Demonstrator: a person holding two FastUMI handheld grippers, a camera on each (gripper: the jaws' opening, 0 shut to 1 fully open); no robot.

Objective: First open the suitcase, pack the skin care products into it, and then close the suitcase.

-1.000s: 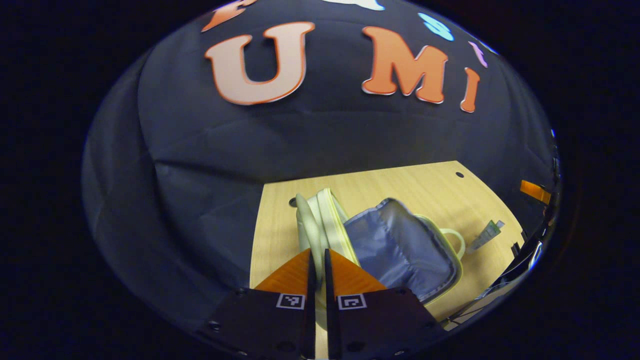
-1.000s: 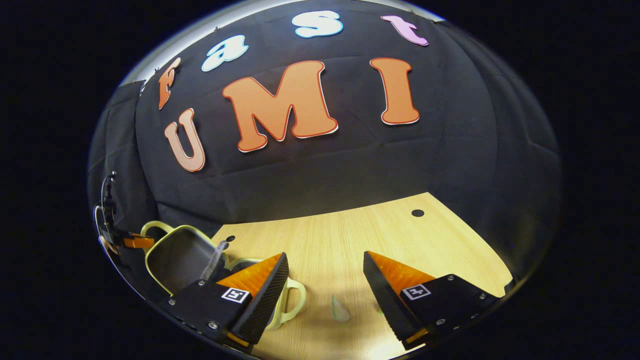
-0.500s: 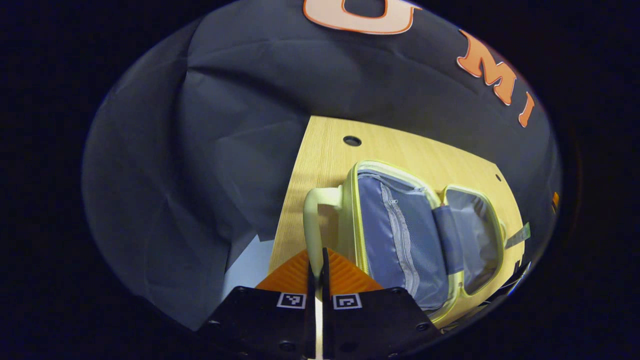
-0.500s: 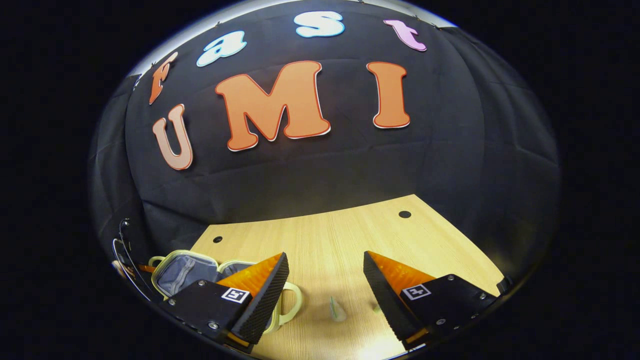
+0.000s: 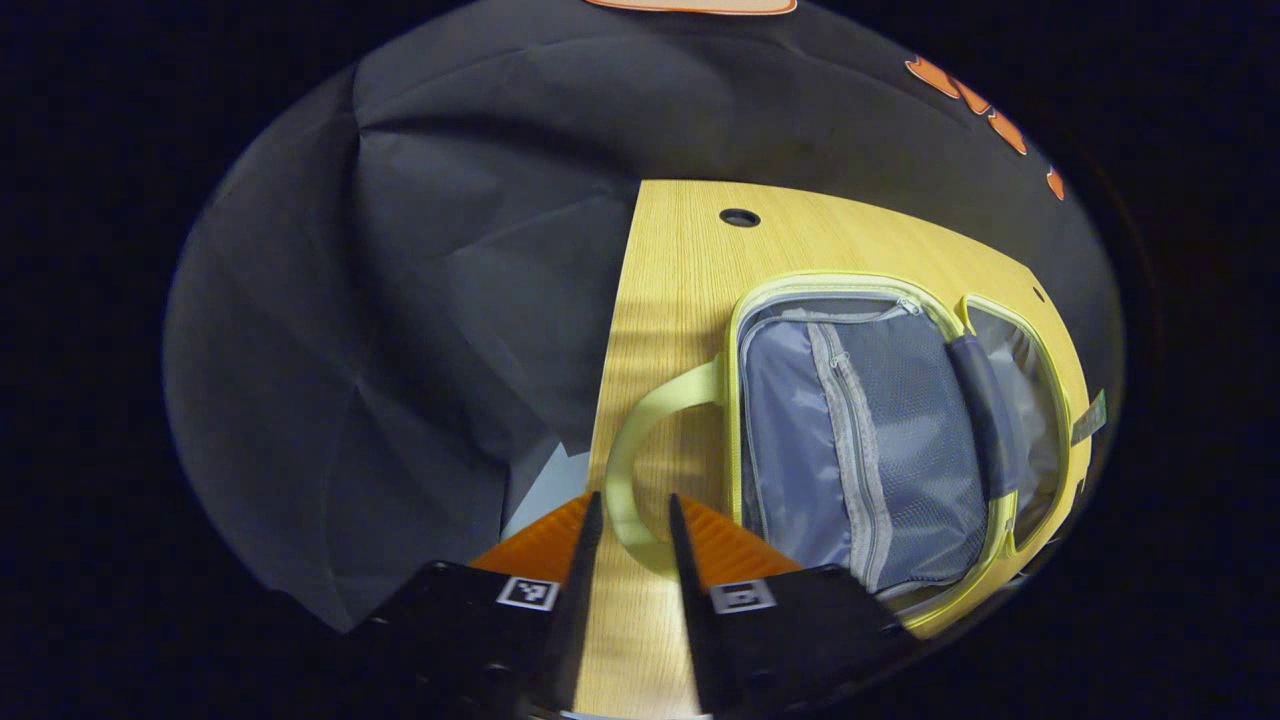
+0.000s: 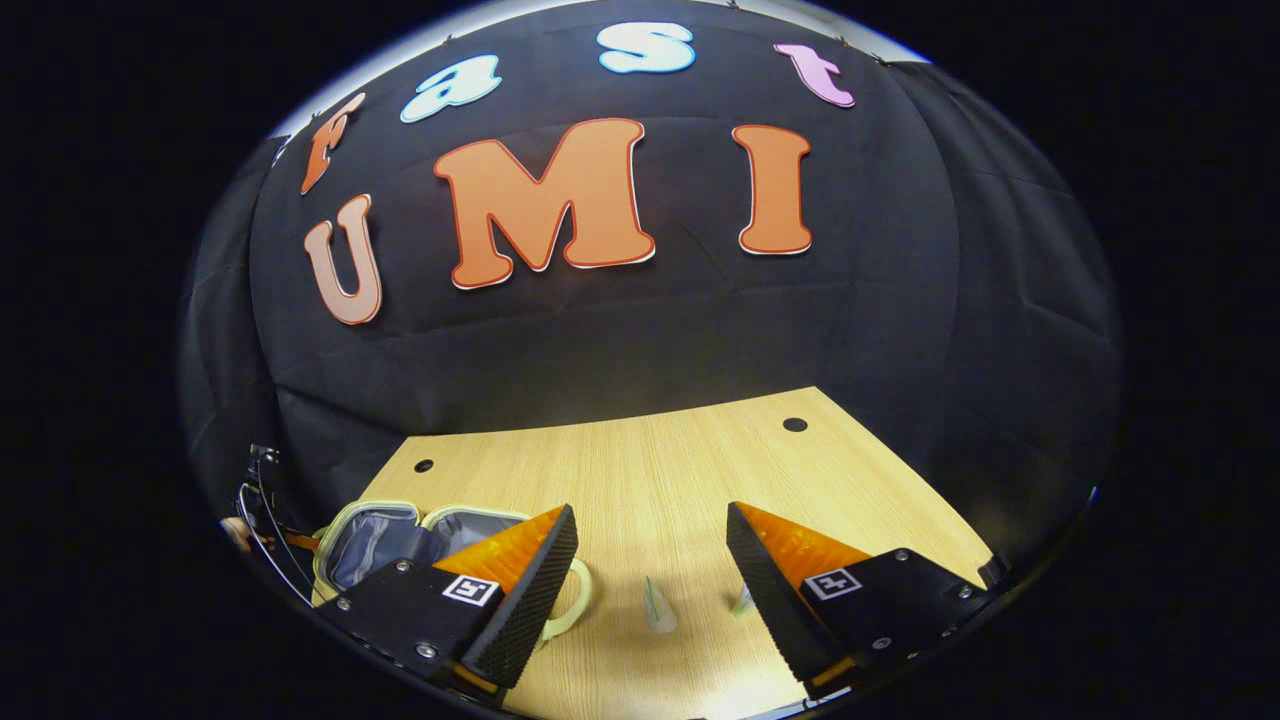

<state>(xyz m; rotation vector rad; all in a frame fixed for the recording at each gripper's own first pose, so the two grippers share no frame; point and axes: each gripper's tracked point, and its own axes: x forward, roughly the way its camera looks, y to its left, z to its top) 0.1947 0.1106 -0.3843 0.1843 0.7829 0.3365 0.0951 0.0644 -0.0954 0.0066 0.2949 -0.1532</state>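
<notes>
Suitcase [image 5: 860, 440]: a small soft case with pale yellow-green trim, lying spread open and flat on the wooden table [image 5: 680, 280]. Both halves face upward and expose grey lining; the nearer half carries a mesh zip pocket. One yellow-green carry handle [image 5: 640, 450] loops out from the case's edge toward the left gripper [image 5: 630, 520]. That gripper's jaws stand slightly parted, one finger on either side of the handle loop, with a visible gap to each; they grip nothing.

In the right gripper view the same suitcase [image 6: 385, 535] sits at the table's left end, partly hidden behind one finger of the right gripper [image 6: 650, 560]. A second handle [image 6: 570, 600] curves out beside that finger. The right gripper's jaws are spread wide and hold nothing. Between the fingers, lying on the table, is a small pale tube [image 6: 658, 607], with a second small pale item [image 6: 742, 600] just beside the other finger; details too small to tell.
</notes>
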